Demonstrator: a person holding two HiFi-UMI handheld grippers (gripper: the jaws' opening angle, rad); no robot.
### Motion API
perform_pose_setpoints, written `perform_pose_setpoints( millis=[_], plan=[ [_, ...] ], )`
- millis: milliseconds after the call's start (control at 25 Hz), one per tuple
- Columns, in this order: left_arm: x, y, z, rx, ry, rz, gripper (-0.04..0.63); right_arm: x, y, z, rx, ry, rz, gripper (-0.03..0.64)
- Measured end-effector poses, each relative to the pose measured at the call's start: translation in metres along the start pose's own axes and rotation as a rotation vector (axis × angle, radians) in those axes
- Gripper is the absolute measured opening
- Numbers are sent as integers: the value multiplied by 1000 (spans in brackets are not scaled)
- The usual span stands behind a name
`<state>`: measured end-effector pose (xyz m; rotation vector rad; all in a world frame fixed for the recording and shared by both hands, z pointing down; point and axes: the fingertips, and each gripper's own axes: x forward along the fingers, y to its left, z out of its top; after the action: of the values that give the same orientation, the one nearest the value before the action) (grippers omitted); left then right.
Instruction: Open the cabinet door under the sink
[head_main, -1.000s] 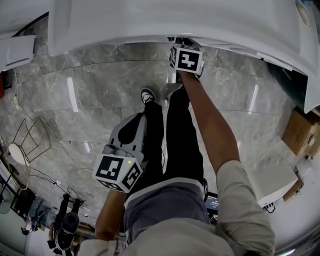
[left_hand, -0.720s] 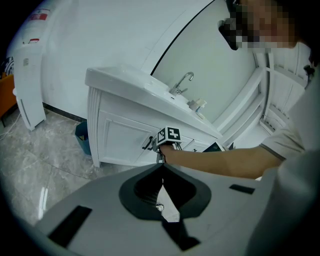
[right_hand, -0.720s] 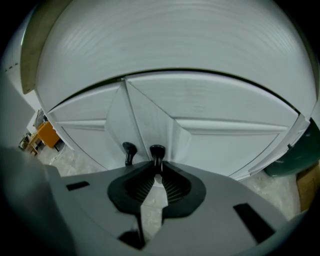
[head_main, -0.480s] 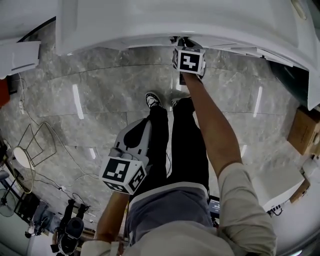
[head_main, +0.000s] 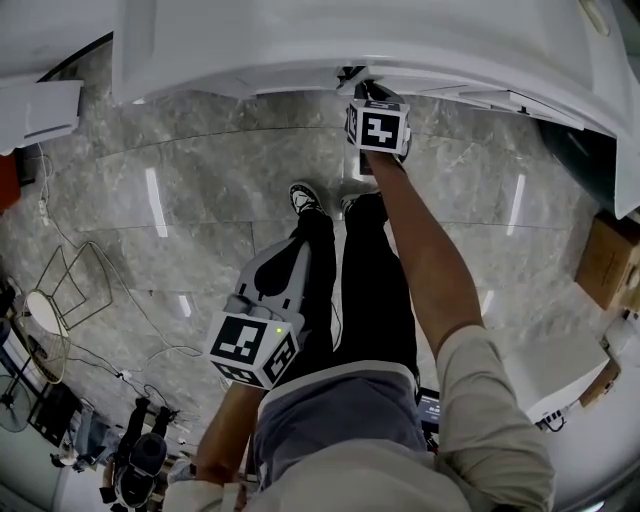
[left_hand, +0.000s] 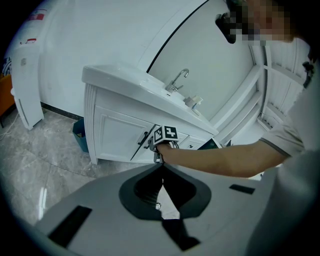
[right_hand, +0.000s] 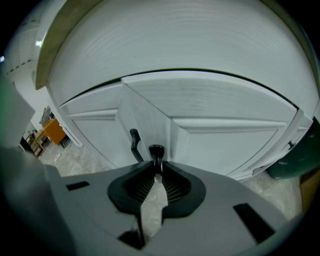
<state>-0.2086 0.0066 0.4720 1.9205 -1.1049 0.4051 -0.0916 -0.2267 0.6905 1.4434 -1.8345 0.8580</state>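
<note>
- The right claw (right_hand: 156, 169) is pinched shut on a black handle (right_hand: 156, 150), which stands upright between the jaw tips.
- That handle sits at the free edge of the cabinet door (right_hand: 225, 147). The door fills the right gripper view from 12 to 3 o'clock, and its far edge ends near a dark green bin (right_hand: 295, 162).
- A second handle (right_hand: 134, 144), also black, stands just beside the held one at its 9 o'clock, apart from the claw.
- In the left gripper view a dark slit (left_hand: 140, 144) runs beside the right claw, so the door looks slightly ajar.
- The left claw (left_hand: 161, 170) has its jaws together with nothing between them. It hangs low beside the person's leg, well apart from the cabinet (left_hand: 115, 132).
- The sink (left_hand: 150, 87) with its tap (left_hand: 179, 79) tops the cabinet, and its rim overhangs the doors.
- In the head view, marble floor (head_main: 180, 200) lies between the cabinet front at 12 o'clock and the person's shoes (head_main: 303, 198).
- That floor widens toward 9 o'clock. A wire frame (head_main: 60, 285) with cables lies at 8 o'clock, and a cardboard box (head_main: 603, 265) sits at 3 o'clock.
</note>
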Motion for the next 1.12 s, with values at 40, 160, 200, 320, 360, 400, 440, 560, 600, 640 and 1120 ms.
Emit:
perform_pose_setpoints(
  millis=[40, 160, 200, 320, 360, 400, 440, 560, 600, 640, 1120],
  plan=[
    [0, -1, 0, -1, 1, -1, -2, -1, 0, -1, 11, 0, 5, 54],
    [2, -4, -3, -3, 8, -3, -2, -4, -1, -4, 14, 0, 14, 54],
    [3, -4, -3, -2, 11, -3, -2, -5, -1, -6, 1, 0, 16, 54],
    [5, -4, -1, 4, 16, -2, -2, -9, 0, -11, -43, 4, 21, 54],
    [5, -4, 0, 5, 15, 0, -2, -11, 1, -12, -55, 3, 23, 54],
    [6, -3, 1, 5, 13, 1, -2, -12, 1, -14, -64, 3, 25, 54],
    [6, -3, 2, 5, 11, 2, -2, -13, 1, -15, -69, 2, 28, 54],
    [7, -3, 4, 5, 7, 3, -2, -13, 1, -18, -74, 3, 34, 54],
    [7, -3, 4, 6, 9, 2, -2, -14, 1, -18, -78, 3, 35, 54],
    [8, -4, 3, 9, 13, 0, -2, -14, 1, -19, -83, 4, 36, 54],
    [15, -6, 18, 21, 11, -5, -2, -29, -1, -42, -162, 13, 56, 54]
  ],
)
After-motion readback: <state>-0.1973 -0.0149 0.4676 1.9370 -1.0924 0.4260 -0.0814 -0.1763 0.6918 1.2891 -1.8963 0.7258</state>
